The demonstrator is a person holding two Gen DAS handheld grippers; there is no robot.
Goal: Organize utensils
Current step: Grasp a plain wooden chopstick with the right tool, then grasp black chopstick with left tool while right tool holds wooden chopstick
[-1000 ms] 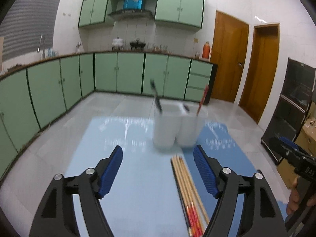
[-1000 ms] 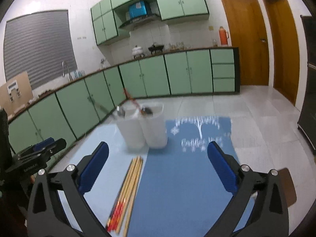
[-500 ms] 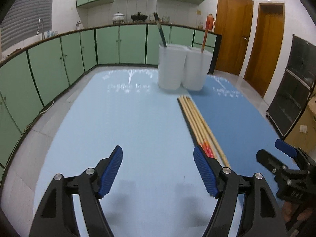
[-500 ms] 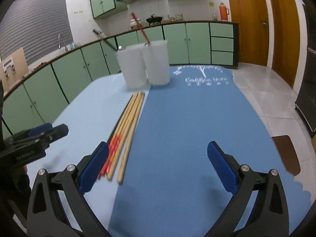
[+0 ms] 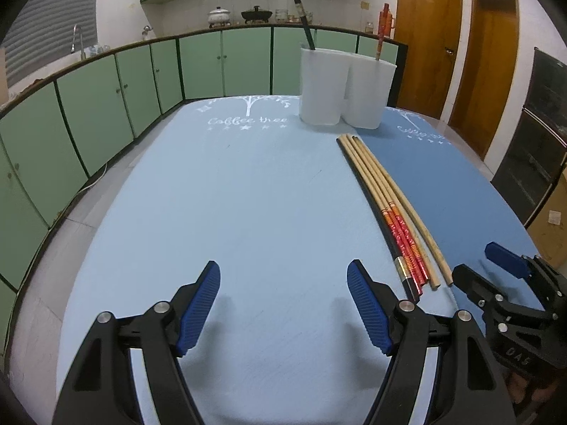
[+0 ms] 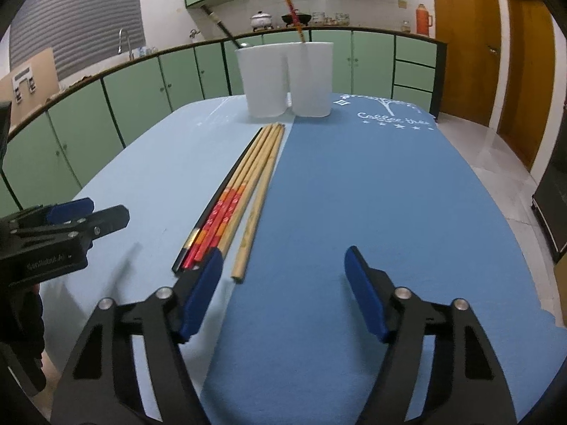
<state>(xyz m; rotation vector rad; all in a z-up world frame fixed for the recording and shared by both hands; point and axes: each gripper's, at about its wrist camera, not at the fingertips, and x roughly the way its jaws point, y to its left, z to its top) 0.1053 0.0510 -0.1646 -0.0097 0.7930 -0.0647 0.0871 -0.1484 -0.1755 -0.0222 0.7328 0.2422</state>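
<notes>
Both my tools dropped low over the counter [image 5: 248, 212]; left tool [image 5: 283, 304] and right tool [image 6: 283, 288] released, chopsticks [image 6: 244, 191] between them, touching neither.

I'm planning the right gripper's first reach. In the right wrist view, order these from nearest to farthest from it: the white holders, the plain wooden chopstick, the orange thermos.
1. The plain wooden chopstick: nearest, its end just ahead of the right gripper, toward its left finger.
2. The white holders: at the mat's far end, ahead.
3. The orange thermos: farthest, on the counter, right.
</notes>
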